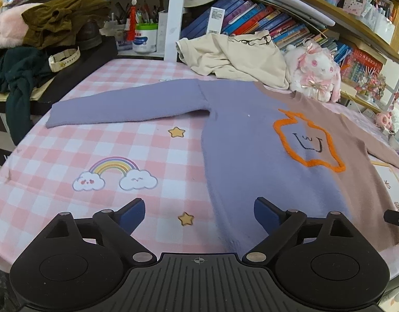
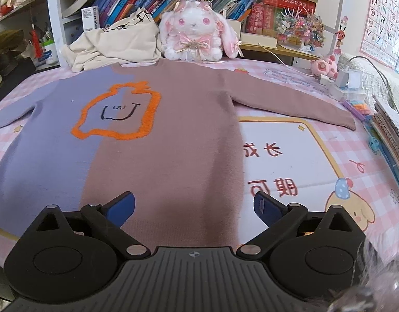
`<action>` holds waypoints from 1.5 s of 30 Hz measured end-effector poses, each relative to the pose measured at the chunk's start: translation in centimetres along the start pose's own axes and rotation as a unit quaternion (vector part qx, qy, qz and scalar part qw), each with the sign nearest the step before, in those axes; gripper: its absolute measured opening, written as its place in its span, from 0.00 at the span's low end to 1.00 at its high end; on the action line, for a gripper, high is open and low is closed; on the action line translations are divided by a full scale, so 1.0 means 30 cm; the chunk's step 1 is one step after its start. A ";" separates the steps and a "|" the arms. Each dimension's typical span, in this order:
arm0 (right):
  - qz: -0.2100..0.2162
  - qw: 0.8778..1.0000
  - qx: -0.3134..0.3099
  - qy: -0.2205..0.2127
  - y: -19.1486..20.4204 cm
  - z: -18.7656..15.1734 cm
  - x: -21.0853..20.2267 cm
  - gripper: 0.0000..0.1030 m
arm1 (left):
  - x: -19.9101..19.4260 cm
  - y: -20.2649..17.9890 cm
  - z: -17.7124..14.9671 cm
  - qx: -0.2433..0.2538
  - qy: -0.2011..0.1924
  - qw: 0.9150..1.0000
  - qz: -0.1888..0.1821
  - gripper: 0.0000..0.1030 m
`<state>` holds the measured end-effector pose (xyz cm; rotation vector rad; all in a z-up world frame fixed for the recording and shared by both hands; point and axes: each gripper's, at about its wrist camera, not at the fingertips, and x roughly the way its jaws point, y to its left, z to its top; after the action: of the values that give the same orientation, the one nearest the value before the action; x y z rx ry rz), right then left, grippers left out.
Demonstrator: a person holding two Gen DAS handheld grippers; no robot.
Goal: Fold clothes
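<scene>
1. Seen from the left wrist, the left gripper (image 1: 199,214) is held wide apart, empty, above the hem of the sweater (image 1: 241,140), which is spread flat on the checked cloth (image 1: 69,156).
2. Seen from the right wrist, the right gripper (image 2: 194,205) is likewise spread wide, empty, over the sweater's (image 2: 158,140) brown half.

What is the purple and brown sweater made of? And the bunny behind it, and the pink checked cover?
The sweater looks like soft, fuzzy knit, maybe wool or acrylic: matte, with a raised fluffy orange outline. The bunny looks like plush fake fur with shiny satin-like bows. The pink checked cover looks like smooth printed cloth or plastic; hard to tell which.
</scene>
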<state>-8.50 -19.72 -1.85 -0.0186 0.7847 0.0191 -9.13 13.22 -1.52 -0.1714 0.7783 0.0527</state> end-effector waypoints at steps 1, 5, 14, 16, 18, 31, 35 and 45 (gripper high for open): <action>0.001 1.000 0.001 -0.001 0.008 -0.001 -0.001 0.97 | 0.005 0.009 0.006 0.001 0.001 1.000 0.001 0.90; 0.004 1.000 0.000 -0.009 0.051 0.000 -0.009 0.98 | 0.014 0.052 0.033 0.001 -0.005 1.000 0.007 0.90; -0.011 1.000 0.001 -0.022 0.097 0.004 -0.032 0.98 | 0.046 0.200 0.084 -0.011 -0.027 0.999 0.040 0.91; -0.016 1.000 0.003 -0.026 0.096 0.005 -0.037 0.98 | 0.067 0.241 0.096 -0.027 -0.018 0.998 0.045 0.91; -0.021 0.999 0.007 -0.025 0.093 0.007 -0.036 0.98 | 0.090 0.293 0.107 -0.046 -0.021 0.997 0.055 0.90; -0.027 1.000 0.000 -0.007 0.086 0.016 -0.029 0.98 | 0.259 0.629 0.226 -0.200 -0.063 0.974 0.085 0.89; -0.036 0.999 0.005 -0.009 0.074 0.021 -0.032 0.98 | 0.291 0.699 0.234 -0.258 -0.087 0.957 0.099 0.89; -0.052 0.998 0.031 -0.002 0.053 0.043 -0.006 0.98 | 0.372 0.598 0.269 -0.281 -0.095 0.955 -0.008 0.88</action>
<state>-7.76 -18.10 -0.82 -0.0009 0.7788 -0.1032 2.42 32.11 -6.14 -0.7039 0.5522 0.2731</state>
